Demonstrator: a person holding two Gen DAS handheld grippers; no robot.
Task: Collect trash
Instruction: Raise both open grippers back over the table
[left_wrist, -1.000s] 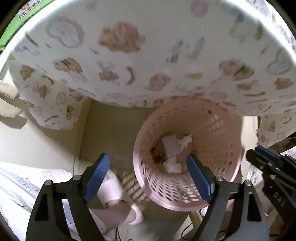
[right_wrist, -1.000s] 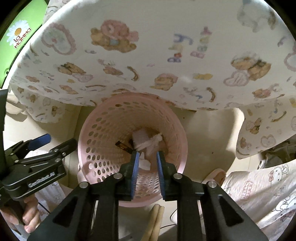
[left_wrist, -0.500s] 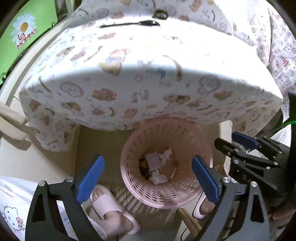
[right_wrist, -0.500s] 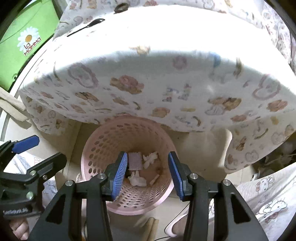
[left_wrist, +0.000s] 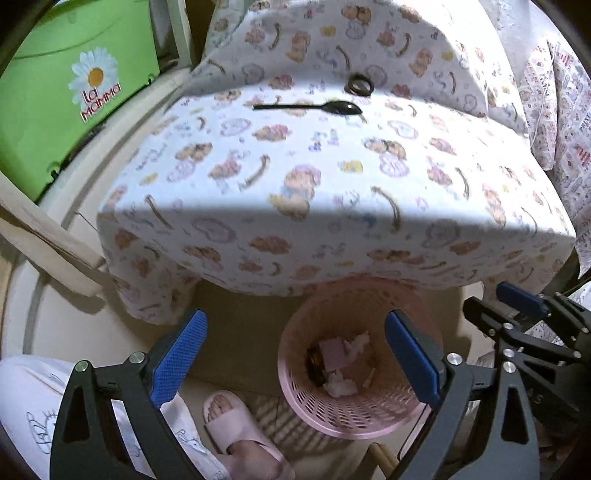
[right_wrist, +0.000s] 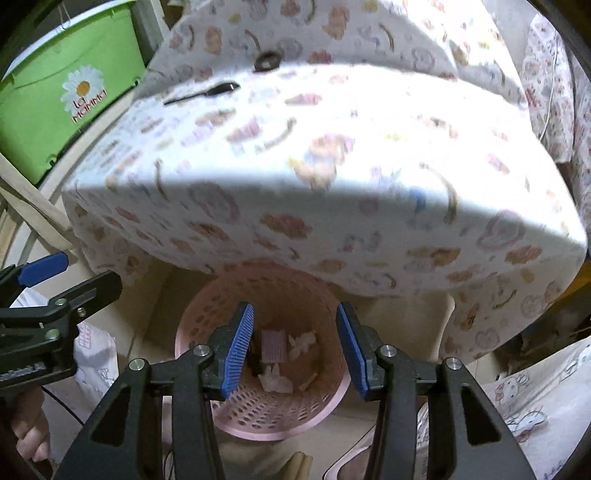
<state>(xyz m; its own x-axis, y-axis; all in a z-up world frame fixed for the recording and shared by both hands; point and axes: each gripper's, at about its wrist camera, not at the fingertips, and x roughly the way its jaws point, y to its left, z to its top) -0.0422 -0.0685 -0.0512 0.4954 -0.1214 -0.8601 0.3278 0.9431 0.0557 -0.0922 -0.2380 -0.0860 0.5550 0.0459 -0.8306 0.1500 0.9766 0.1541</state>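
Note:
Below the table edge stands a pink perforated basket (left_wrist: 295, 402) (right_wrist: 255, 413). Inside lie a pale purple packet (left_wrist: 332, 354) (right_wrist: 273, 345), crumpled white tissue (left_wrist: 341, 386) (right_wrist: 275, 382) and a dark scrap. My left gripper (left_wrist: 293, 319) hangs wide open above the basket's left side, nothing between its fingers. Over the basket mouth my right gripper (right_wrist: 294, 308) is opening, its jaws empty. On the table a black plastic spoon (left_wrist: 317, 107) (right_wrist: 207, 92) lies by a dark ring (left_wrist: 358, 84) (right_wrist: 266, 60).
A table under a cartoon-print cloth (left_wrist: 314, 192) overhangs the basket's far rim. A green bin (left_wrist: 74, 103) stands at the far left. A person's foot in a pink slipper (left_wrist: 236, 421) is left of the basket; wooden sticks (left_wrist: 384, 458) lie in front.
Both grippers have risen away from the basket, so the tabletop, spoon and ring came into view. The right jaws went from nearly shut to apart; the left jaws widened slightly.

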